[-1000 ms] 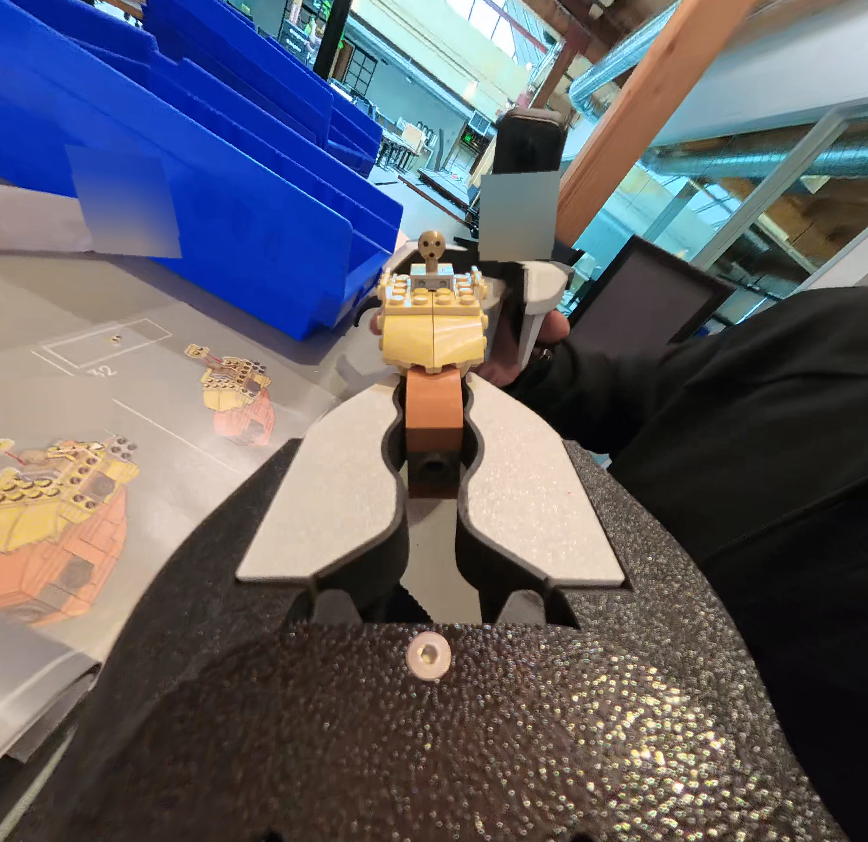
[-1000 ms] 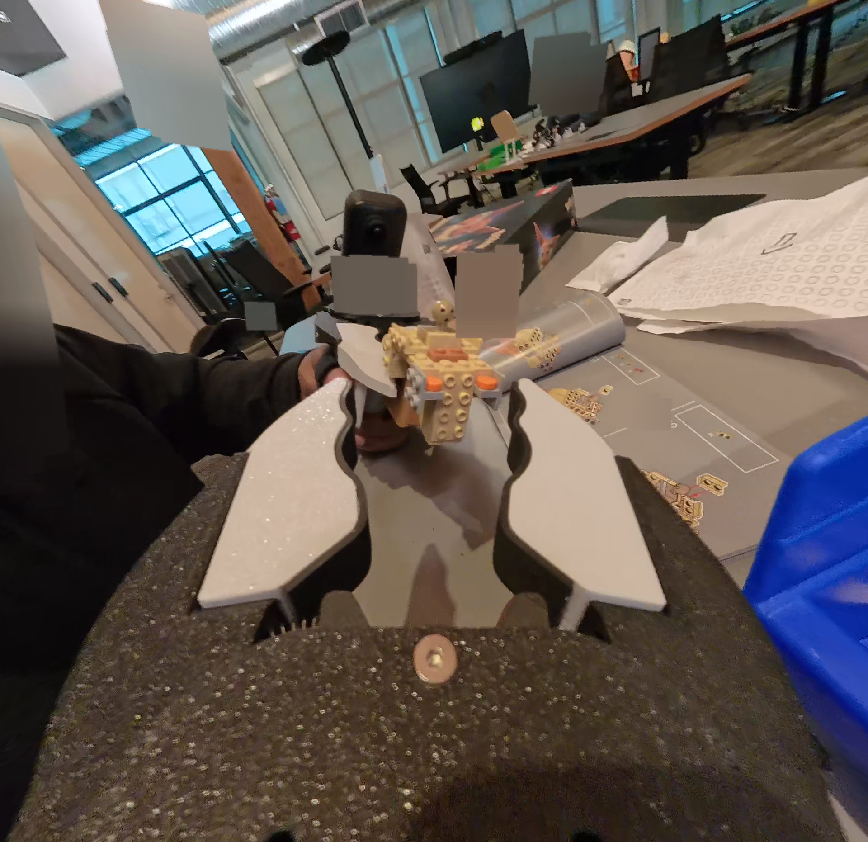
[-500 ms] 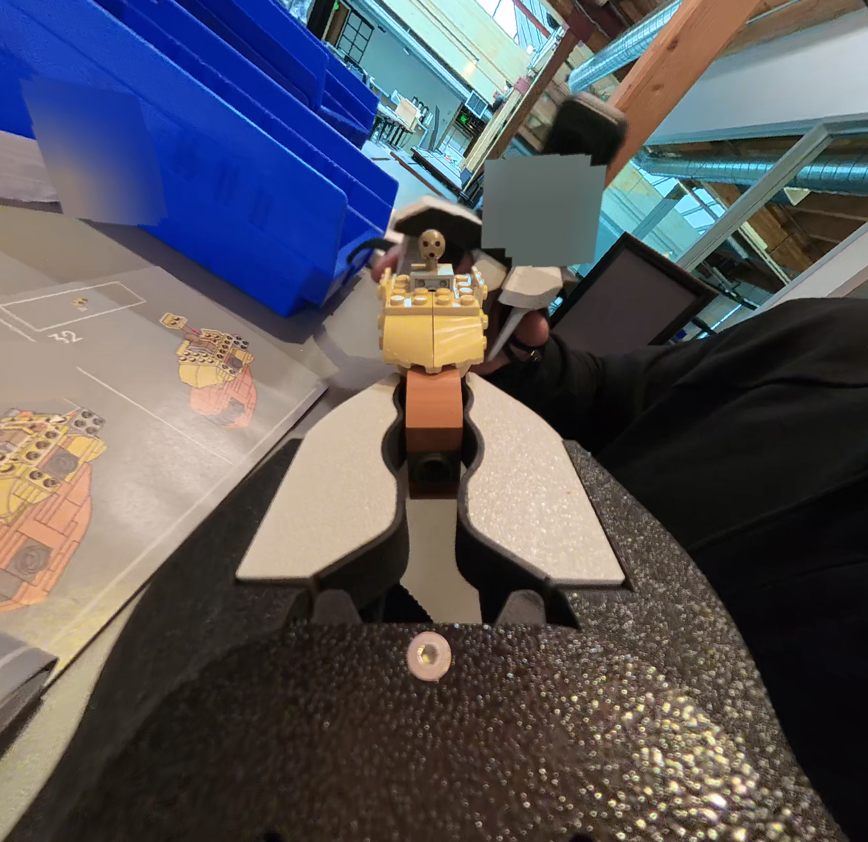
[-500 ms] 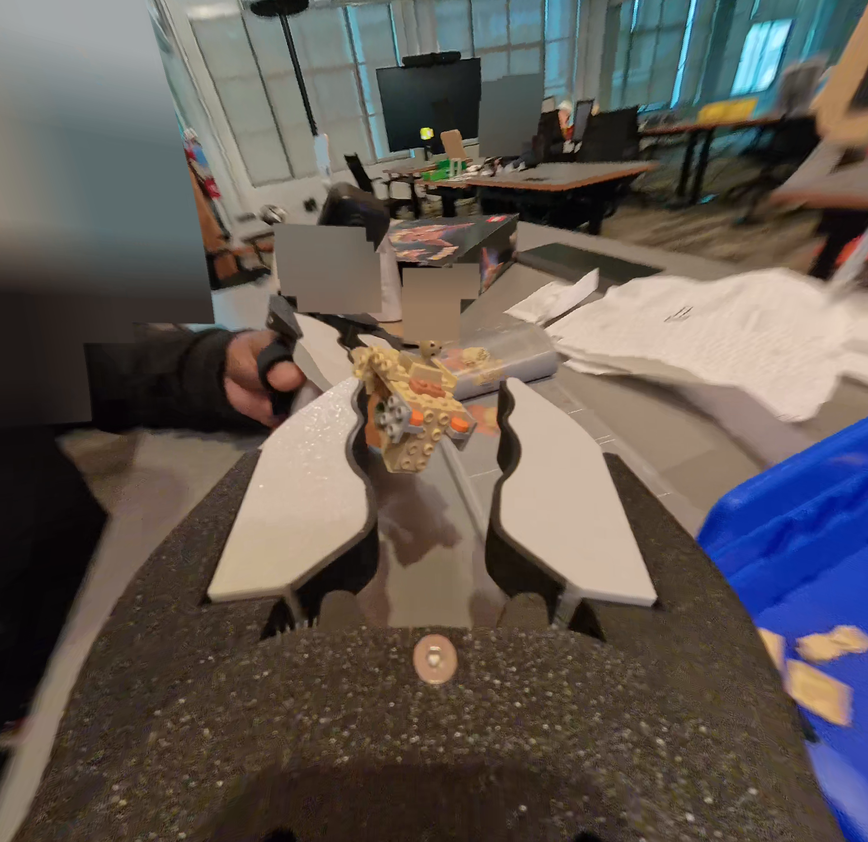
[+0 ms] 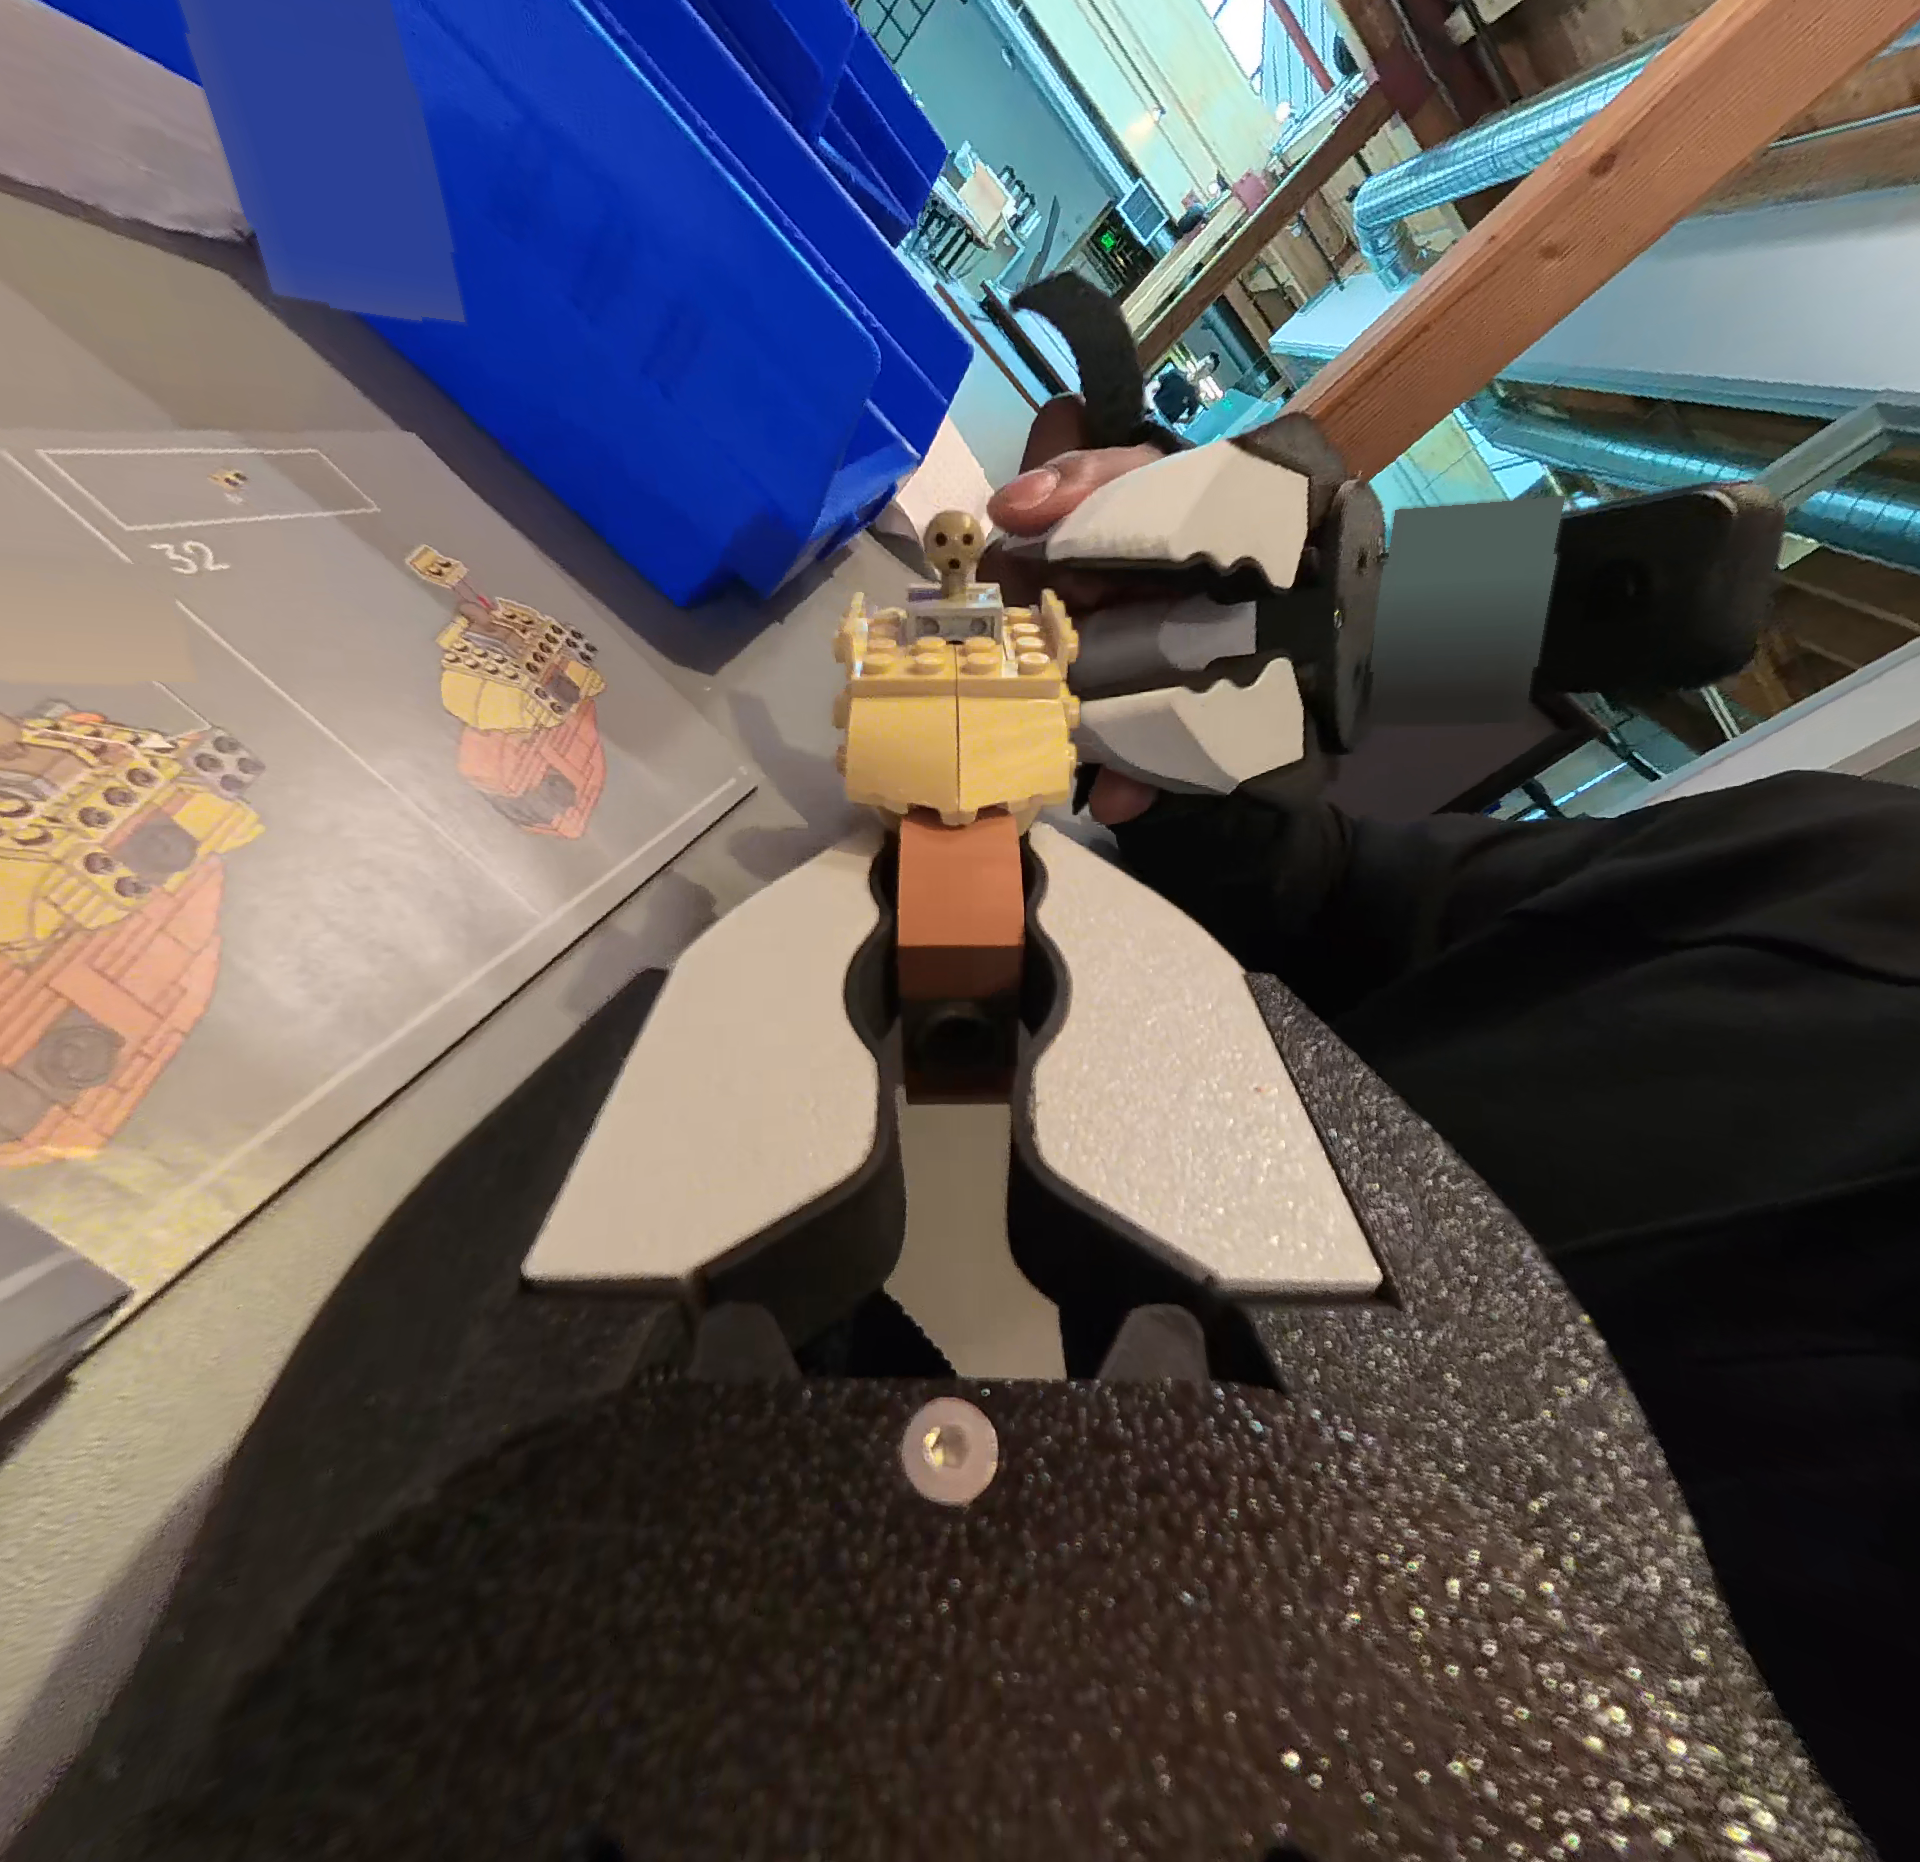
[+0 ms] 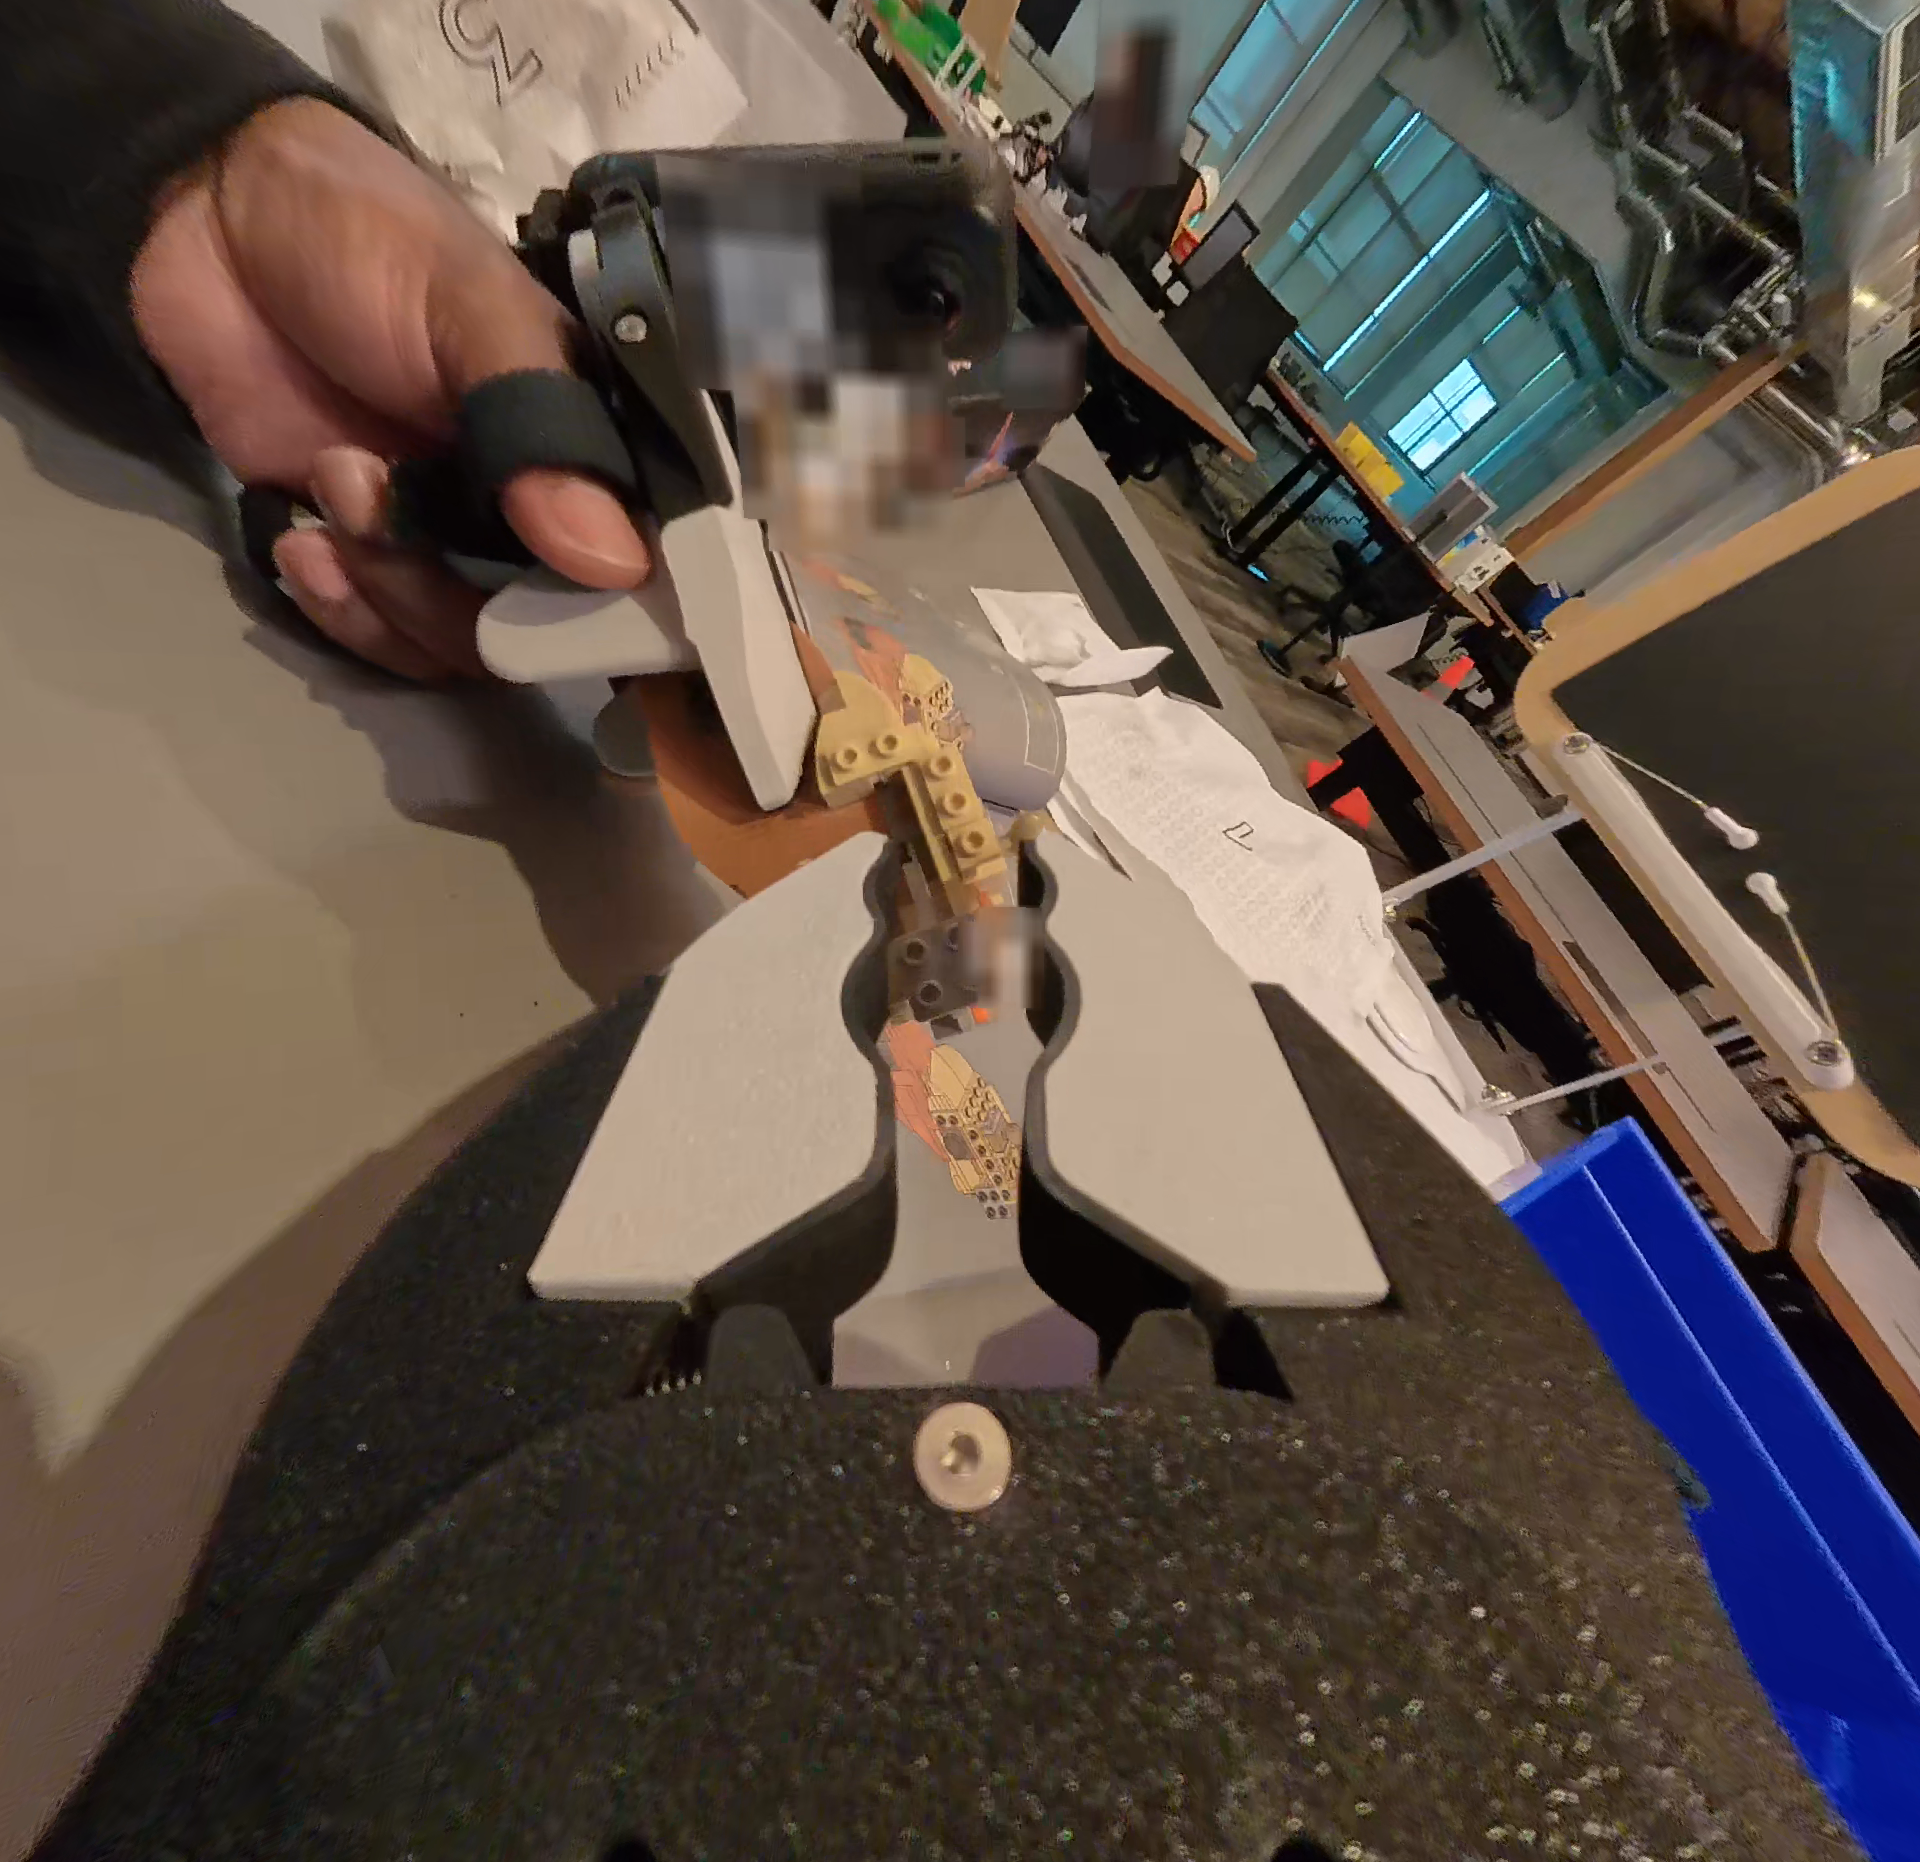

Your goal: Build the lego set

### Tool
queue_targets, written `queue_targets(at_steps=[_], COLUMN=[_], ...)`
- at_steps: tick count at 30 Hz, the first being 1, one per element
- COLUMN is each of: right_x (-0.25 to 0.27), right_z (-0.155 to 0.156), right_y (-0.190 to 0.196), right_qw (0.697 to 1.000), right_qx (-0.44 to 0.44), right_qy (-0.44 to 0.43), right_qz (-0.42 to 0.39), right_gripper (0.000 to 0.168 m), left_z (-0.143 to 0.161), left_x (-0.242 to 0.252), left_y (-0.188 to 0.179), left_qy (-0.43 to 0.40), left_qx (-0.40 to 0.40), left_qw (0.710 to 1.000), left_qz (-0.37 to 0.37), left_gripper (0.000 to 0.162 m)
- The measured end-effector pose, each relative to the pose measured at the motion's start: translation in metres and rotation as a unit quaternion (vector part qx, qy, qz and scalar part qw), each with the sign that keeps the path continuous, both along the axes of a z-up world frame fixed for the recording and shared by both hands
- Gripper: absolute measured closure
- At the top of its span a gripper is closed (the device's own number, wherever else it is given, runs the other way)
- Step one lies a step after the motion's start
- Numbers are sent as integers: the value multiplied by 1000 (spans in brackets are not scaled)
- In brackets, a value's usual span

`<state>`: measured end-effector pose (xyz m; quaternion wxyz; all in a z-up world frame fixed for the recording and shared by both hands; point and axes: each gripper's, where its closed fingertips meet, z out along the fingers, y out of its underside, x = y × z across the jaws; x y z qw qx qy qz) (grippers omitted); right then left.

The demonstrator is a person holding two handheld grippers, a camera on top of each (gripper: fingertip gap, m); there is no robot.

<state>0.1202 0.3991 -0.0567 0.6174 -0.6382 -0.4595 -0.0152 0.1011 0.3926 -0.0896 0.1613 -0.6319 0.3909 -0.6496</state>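
Left wrist view shows the left gripper clamping the lego model by its brown base, while the right gripper pinches the model's far end above the instruction booklet.

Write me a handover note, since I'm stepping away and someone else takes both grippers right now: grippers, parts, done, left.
Left gripper: jaws shut on the brown base block of the part-built tan and brown lego model, held up off the table.
Right gripper: jaws closed around the model's tan and grey studded end, coming in from the side.
Open instruction booklet lies flat on the grey table, left of the model; blue plastic bins stand behind it.
Done: tan body with small round-headed piece on top.
Left: remaining booklet steps; which exactly, I cannot tell.
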Motion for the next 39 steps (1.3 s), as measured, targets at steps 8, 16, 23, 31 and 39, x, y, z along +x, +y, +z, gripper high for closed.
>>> queue_targets(at_steps=[8,16,23,31,39], right_x=[-1,-1,0,-1,-1], right_z=[-5,-8,-12,-14,-15], right_y=[3,4,2,-4,-6], right_qw=[999,998,997,997,996], right_qx=[3,10,-7,-33,-49], right_qy=[-35,-59,-71,-68,-64], right_qz=[-6,-5,6,29,33], right_gripper=[153,155,156,157,157], left_z=[-2,-3,-6,-8,-8], left_x=[0,0,0,-1,-1], left_y=[-3,-4,-7,-13,-15], left_qy=[6,9,18,26,27], left_qx=[-4,-17,-20,-15,-12], left_qw=[1000,1000,999,999,999], left_qz=[-8,-15,-22,-39,-44], left_gripper=[144,144,144,144,144])
